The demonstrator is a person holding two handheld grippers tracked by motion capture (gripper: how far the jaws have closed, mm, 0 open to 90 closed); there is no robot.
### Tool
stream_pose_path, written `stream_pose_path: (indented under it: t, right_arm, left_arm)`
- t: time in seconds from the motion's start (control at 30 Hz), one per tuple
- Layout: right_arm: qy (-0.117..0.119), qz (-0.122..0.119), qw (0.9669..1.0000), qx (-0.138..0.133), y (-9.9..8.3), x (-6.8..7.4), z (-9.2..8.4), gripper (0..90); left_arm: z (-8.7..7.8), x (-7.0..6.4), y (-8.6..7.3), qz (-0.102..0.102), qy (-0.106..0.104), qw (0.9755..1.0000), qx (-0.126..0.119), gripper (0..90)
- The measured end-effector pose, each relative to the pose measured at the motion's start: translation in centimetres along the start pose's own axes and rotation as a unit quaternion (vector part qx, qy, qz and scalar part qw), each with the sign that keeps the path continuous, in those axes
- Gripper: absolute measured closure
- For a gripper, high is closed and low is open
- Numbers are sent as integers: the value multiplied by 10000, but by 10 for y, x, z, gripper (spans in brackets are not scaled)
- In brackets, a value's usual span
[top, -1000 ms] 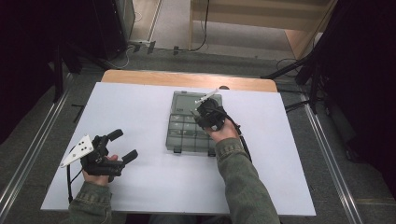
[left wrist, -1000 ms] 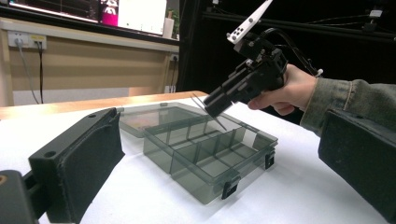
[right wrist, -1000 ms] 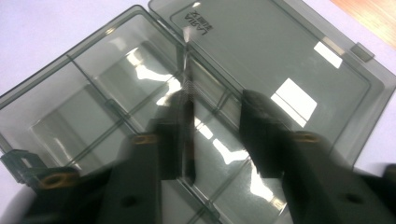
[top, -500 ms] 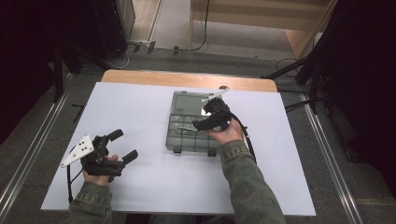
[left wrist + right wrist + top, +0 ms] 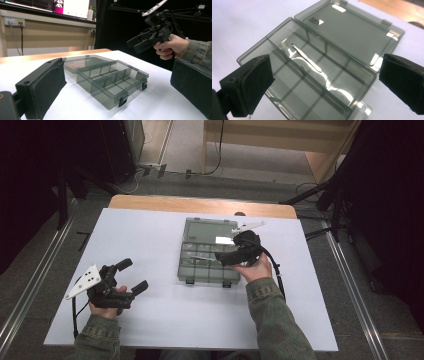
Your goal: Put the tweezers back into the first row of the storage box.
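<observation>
A smoky clear compartment box (image 5: 202,265) lies open on the white table (image 5: 150,230), its lid flat on the far side. A slim shiny metal piece (image 5: 305,57), like tweezers, rests in one of its long compartments. My right gripper (image 5: 225,256) hovers over the box's right edge, pointing left. Its jaws have just been opening and now stand wide with nothing between them (image 5: 327,77). At the table's near left, well away from the box, my left gripper (image 5: 134,275) is open and holds nothing. From there the box (image 5: 110,77) and the right gripper (image 5: 136,43) are in sight.
A wooden strip (image 5: 200,206) runs along the table's far edge. Metal rails (image 5: 350,285) flank the table on both sides. Dark stands and cables crowd the floor at the back. Bare white table lies between the left gripper and the box.
The right gripper has drawn back from over the middle of the box toward its right edge and risen a little, its jaws spreading. The left gripper has stayed put.
</observation>
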State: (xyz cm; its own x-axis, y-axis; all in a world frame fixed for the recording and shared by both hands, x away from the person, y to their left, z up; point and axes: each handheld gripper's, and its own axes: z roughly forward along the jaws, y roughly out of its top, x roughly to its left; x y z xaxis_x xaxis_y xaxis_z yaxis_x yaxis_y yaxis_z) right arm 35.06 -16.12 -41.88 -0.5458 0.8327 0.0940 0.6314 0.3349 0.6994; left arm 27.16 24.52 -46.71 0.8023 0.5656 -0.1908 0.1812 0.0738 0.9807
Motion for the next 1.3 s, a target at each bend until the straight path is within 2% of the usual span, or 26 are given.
stream_pose_path:
  t: [0.33, 0.53, 0.57, 0.7, 0.77, 0.83, 0.97, 1.0, 1.1, 1.2, 1.27, 1.3]
  right_arm:
    - [-322, 39, 9982, -500, -28, -4, -32, 0]
    - [-335, 93, 9970, -694, -47, -6, -48, 0]
    - [-322, 114, 9963, -792, -51, -8, -51, 0]
    - [-304, 197, 9956, -870, -63, -10, -57, 0]
    - [-316, 229, 9936, -1062, -70, -11, -60, 0]
    - [-288, 272, 9940, -1021, -75, -11, -62, 0]
    - [-293, 316, 9912, -1248, -87, -12, -67, 0]
    - [-311, 323, 9914, -1230, -89, -12, -68, 0]
    - [-337, 357, 9888, -1406, -98, -13, -73, 0]
    - [-435, 339, 9888, -1390, -106, -13, -76, 0]
    - [-462, 378, 9861, -1548, -114, -15, -78, 0]
    - [-462, 378, 9861, -1548, -114, -15, -78, 0]
  left_arm:
    - [2, 0, 0, 15, -6, 10000, 5, 0]
    - [2, -1, 0, 26, -9, 10000, 18, 0]
    - [2, -1, 0, 23, -2, 10000, 20, 0]
    - [2, -1, 0, 37, 10, 10000, 31, 0]
    - [2, -1, 0, 34, 12, 10000, 30, 0]
    - [2, -1, 0, 31, 13, 10000, 30, 0]
    - [2, -1, 0, 39, 21, 10000, 31, 0]
    - [2, -1, 0, 41, 16, 10000, 35, 0]
    - [2, -1, 0, 36, 14, 10000, 27, 0]
    - [3, -1, 0, 52, 8, 10000, 64, 0]
    - [3, -1, 0, 56, 4, 10000, 57, 0]
    - [3, -1, 0, 56, 4, 10000, 57, 0]
